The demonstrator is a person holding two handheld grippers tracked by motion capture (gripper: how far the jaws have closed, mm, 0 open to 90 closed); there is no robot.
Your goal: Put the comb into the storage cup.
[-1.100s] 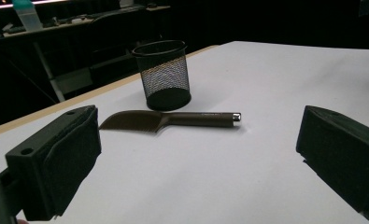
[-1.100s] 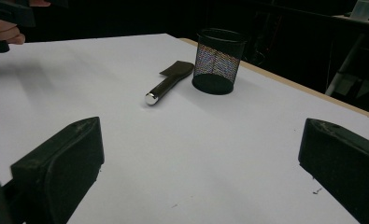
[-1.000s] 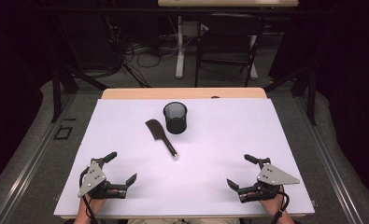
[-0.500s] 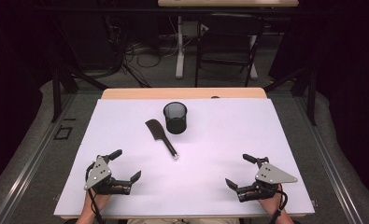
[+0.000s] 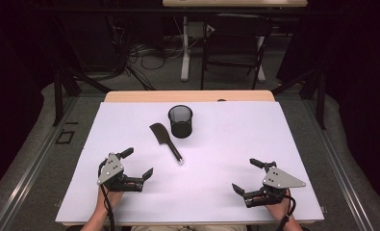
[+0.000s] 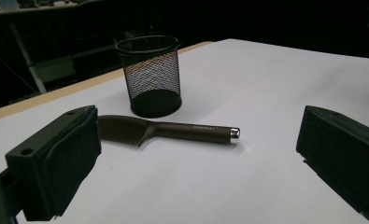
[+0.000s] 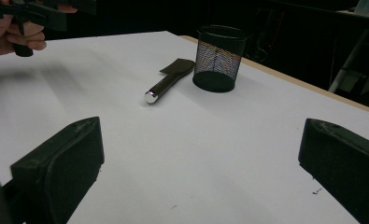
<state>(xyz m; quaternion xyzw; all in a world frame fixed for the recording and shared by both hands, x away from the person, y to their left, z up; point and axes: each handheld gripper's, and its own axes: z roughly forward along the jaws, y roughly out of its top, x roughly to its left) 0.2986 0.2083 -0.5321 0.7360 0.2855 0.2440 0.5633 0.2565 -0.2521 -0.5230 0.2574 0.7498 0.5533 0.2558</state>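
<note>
Since a second ago my left tongs point(image 5: 138, 162) have crept forward and inward across the table point(image 5: 226, 144), toward the comb, and my right tongs point(image 5: 246, 175) have shifted only a little near the table's near right corner. Both sets stand spread wide, holding nothing, each in a hand at my edge of the table. From above, the comb point(image 5: 164, 141) lies flat near the middle of the white top, its toothed head toward the far side and its handle running back toward me, ending in a small shiny cap. Just beyond the head stands the cup point(image 5: 180, 121), a black mesh one, upright; whether it touches the comb I cannot tell from above. In the left gripper view the comb point(image 6: 173, 131) lies crosswise ahead of my spread jaws, teeth facing me, its head partly hidden behind the left jaw, and the cup point(image 6: 150, 77) stands just behind it. In the right gripper view the comb point(image 7: 169, 80) points its capped end toward me, the cup point(image 7: 218, 58) sits just to its right, and my other hand point(image 7: 14, 32) shows at the upper left, gripping its tool.
</note>
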